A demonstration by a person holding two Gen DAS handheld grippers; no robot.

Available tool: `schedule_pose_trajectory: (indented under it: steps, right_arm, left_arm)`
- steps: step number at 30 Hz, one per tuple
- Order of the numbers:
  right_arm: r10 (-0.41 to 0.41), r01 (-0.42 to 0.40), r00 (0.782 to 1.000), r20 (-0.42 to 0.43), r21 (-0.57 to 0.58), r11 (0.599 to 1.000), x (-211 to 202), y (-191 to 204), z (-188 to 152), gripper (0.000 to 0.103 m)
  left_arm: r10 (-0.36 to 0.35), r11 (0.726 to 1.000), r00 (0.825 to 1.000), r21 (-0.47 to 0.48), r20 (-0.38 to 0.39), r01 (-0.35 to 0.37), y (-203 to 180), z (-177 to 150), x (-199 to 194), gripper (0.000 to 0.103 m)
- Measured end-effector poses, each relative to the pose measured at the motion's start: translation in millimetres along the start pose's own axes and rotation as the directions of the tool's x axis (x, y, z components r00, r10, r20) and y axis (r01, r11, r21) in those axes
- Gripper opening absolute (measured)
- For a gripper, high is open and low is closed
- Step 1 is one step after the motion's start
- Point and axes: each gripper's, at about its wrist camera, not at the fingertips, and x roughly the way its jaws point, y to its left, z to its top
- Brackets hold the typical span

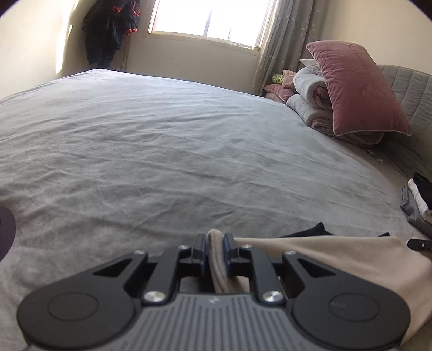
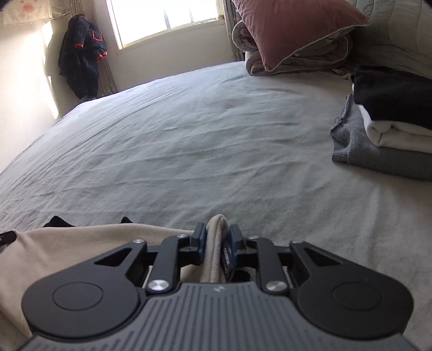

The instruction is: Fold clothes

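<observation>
While a beige garment [image 1: 337, 259] is hanging stretched between the two tools at the near edge of the bed [image 1: 167, 151], its soft, plain cloth is bunching into a thick rolled fold wherever it is being pinched. Something black is peeking out just behind its upper edge, though what it is cannot be told.

On the left, the left gripper [image 1: 215, 247] is pointing forward across the bed toward the window [image 1: 210, 19], its jaws closed tight on a folded hem of the garment, with the cloth running off to its right. On the right, the right gripper [image 2: 217, 237] is pointing the same way, its blue-edged fingers [image 2: 235, 244] pressing in on another rolled edge of the same beige garment [image 2: 81, 251], which is spreading away to its left.

Both tools are sitting level, side by side, low over the grey sheet.

Near the right edge of the bed, a stack of folded clothes [image 2: 388, 135] is lying, black on white on grey. Toward the far right corner, a pink pillow [image 1: 356, 86] is leaning on a rolled quilt [image 1: 310, 102]. A dark garment [image 2: 81, 56] is hanging on the wall beside the window.
</observation>
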Motion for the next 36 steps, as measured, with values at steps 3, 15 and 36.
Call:
schedule_pose_trajectory:
  steps: [3,15,36]
  right_arm:
    - [-0.041,0.044,0.997,0.068,-0.043,0.998,-15.7,8.0,5.5,0.041]
    - [0.106,-0.091,0.993,0.048,-0.241,0.966,-8.0,95.1,-5.4,0.042]
    - [0.043,-0.026,0.997,0.057,-0.259,0.965,-27.6,24.5,-17.5,0.044]
  left_arm:
    - [0.007,1.000,0.996,-0.020,0.089,-0.006,-3.5,9.6,-22.4,0.030]
    - [-0.170,0.973,0.985,0.155,-0.036,0.173,-99.4,-2.1,-4.1,0.040]
    - [-0.077,0.971,0.996,0.231,0.039,0.066,-43.4,-21.9,-37.0,0.039]
